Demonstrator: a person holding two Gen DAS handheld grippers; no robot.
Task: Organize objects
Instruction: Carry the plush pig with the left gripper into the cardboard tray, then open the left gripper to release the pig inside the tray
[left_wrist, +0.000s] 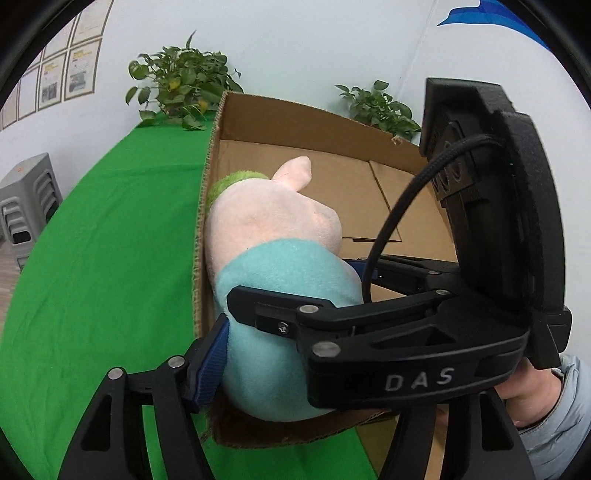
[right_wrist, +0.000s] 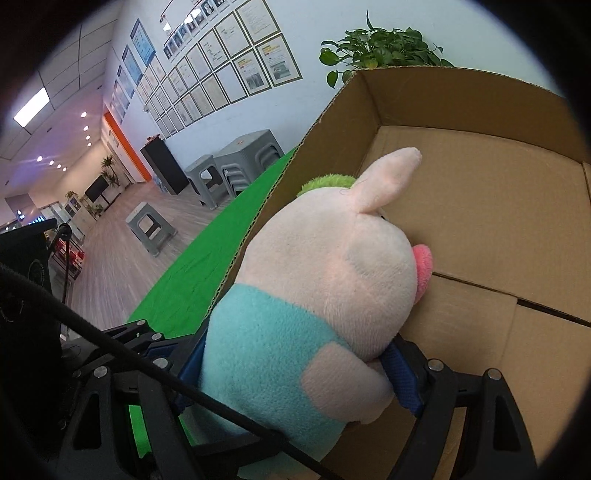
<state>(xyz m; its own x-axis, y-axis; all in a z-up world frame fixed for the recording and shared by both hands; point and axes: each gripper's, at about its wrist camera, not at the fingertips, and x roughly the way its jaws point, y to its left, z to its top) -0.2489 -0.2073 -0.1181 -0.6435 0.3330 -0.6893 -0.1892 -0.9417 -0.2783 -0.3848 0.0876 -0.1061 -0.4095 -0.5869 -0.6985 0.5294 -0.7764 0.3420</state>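
Because the pink plush pig in a turquoise shirt (right_wrist: 314, 306) is soft and light (it squashes readily), both my fingers (right_wrist: 400, 380) clasp its padded torso, low inside the open brown cardboard box (right_wrist: 480, 229) on the green desk (left_wrist: 110, 240).

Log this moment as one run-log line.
phase: placing | object: plush pig inside cardboard box | right claw: gripping pig | left claw: around pig | surface: green cloth

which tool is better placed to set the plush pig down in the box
Right, probably. The right tool has both blue pads on the plush pig, already over the cardboard box. The left tool shows only one pad touching.
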